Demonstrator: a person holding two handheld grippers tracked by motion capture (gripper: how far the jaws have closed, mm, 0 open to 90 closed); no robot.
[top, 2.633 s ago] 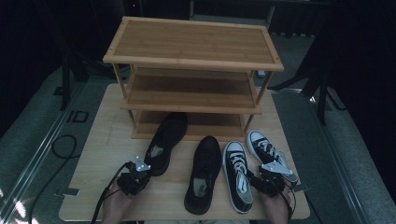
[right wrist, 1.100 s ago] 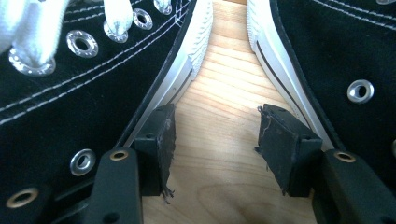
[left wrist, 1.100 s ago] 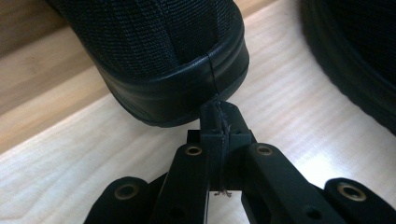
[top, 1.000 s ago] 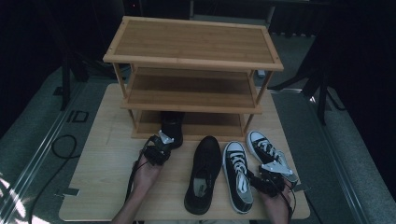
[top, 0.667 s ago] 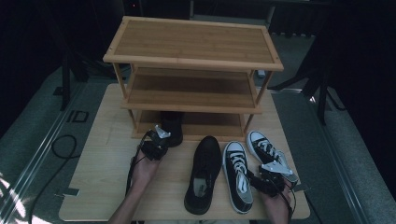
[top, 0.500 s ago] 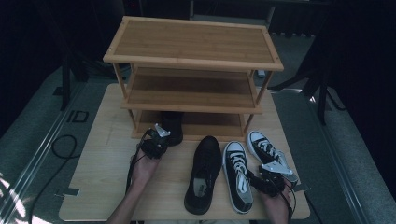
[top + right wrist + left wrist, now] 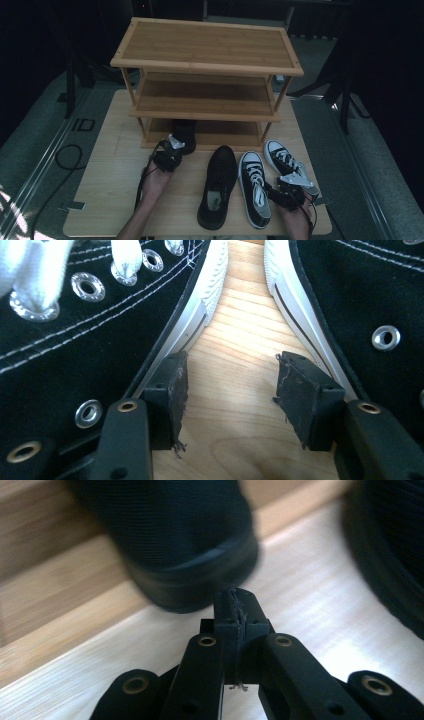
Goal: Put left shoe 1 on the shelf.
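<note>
The black shoe (image 7: 184,134) sits with its front half tucked under the lowest board of the wooden rack (image 7: 207,65), heel (image 7: 200,587) poking out toward the person, so it looks like shoes are being parked on that bottom shelf one at a time. The left tool (image 7: 167,152) is right behind the heel, jaws pressed tight together with nothing between them. In the left gripper view the tips (image 7: 235,602) are at the heel rim, touching it or just short of it; my guess is it's being used as a blunt pusher to nudge the shoe in rather than to grab it. Its partner, the other black shoe (image 7: 217,187), lies on the table (image 7: 112,175) just right of that hand, toe pointing at the rack. Further right are two black-and-white sneakers (image 7: 255,187) side by side. The right tool (image 7: 287,192) rests between them, jaws spread wide over bare wood, pinching nothing, probably just parked there waiting its turn.
</note>
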